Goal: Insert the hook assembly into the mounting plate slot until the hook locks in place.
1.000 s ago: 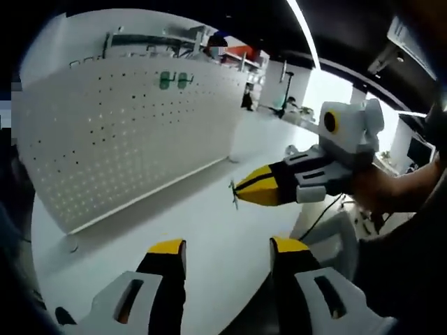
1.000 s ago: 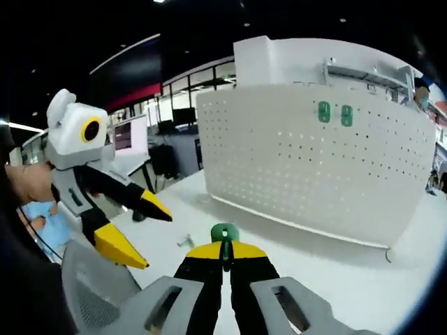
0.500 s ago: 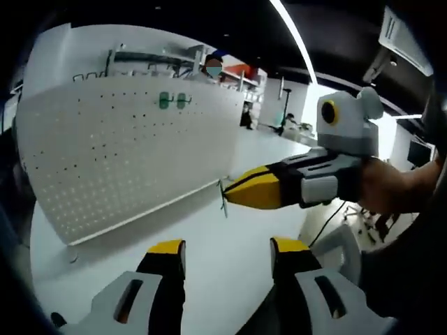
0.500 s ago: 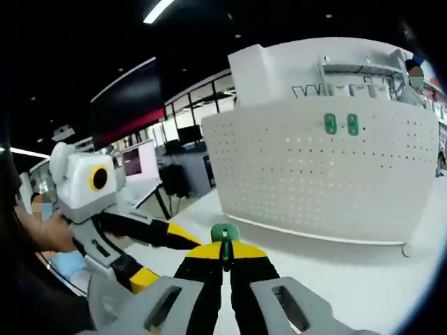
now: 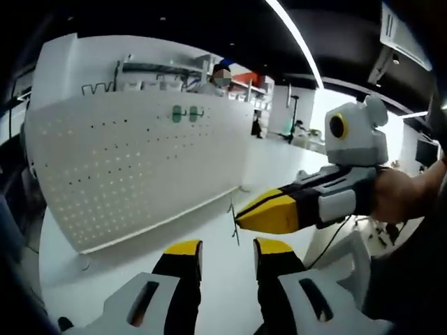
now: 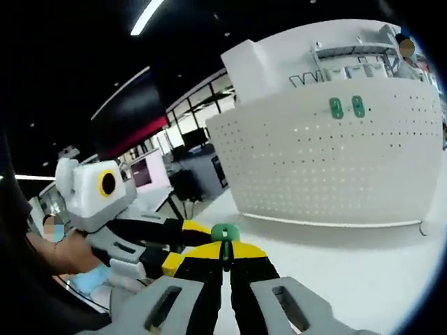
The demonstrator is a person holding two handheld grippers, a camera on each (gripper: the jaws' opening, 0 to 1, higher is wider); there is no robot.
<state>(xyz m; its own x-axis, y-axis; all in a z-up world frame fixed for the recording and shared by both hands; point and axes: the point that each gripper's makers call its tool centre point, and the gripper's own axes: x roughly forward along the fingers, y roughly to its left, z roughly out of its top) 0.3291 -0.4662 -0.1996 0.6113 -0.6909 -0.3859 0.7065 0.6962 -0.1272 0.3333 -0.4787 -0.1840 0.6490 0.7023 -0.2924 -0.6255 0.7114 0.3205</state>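
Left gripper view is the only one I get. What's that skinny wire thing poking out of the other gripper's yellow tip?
Observer: In the right gripper view it is a hook with a green plastic head, and the right gripper has its jaws shut tight on it.
Operator: Where is my gripper from over there?
Observer: The left gripper reaches in from the left, with its yellow tips close beside the hook's green head.
Operator: What's behind my gripper?
Observer: A desk with a lit screen stands behind it, in front of big windows.
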